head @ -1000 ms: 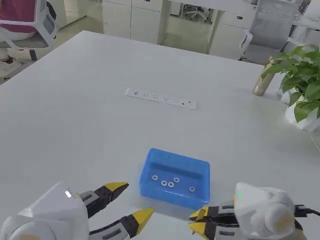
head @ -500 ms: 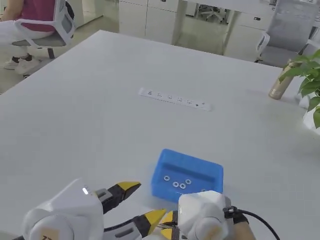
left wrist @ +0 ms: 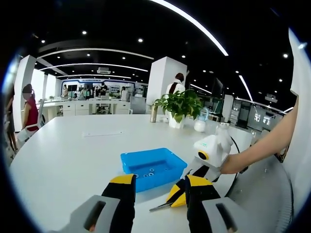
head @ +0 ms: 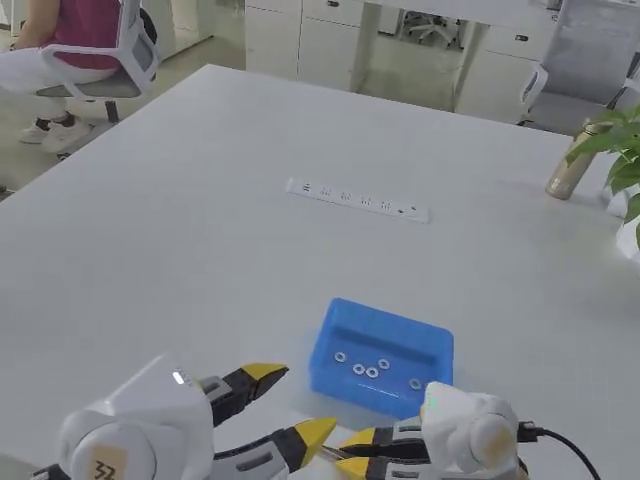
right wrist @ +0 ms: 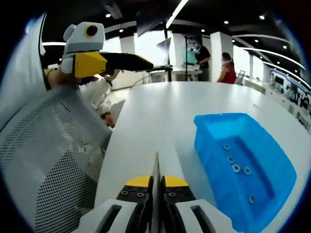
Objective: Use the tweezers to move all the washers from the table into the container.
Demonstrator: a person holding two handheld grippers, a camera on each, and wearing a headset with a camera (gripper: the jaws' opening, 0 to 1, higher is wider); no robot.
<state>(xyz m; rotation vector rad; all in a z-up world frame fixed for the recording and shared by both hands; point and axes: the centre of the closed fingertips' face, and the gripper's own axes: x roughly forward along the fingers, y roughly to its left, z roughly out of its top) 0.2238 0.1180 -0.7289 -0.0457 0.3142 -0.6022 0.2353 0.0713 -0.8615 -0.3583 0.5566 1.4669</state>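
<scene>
Right gripper [head: 350,460] shifted right since half a second ago. Washers [head: 366,369] lie in blue container [head: 360,392] on counter [head: 200,250], just ahead-right of its tips; it's clamped on tweezers [left wrist: 161,207]. Left gripper [head: 302,402] wide open, empty.

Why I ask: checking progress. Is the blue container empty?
No, five washers lie on the floor of the blue container in the head view.
</scene>
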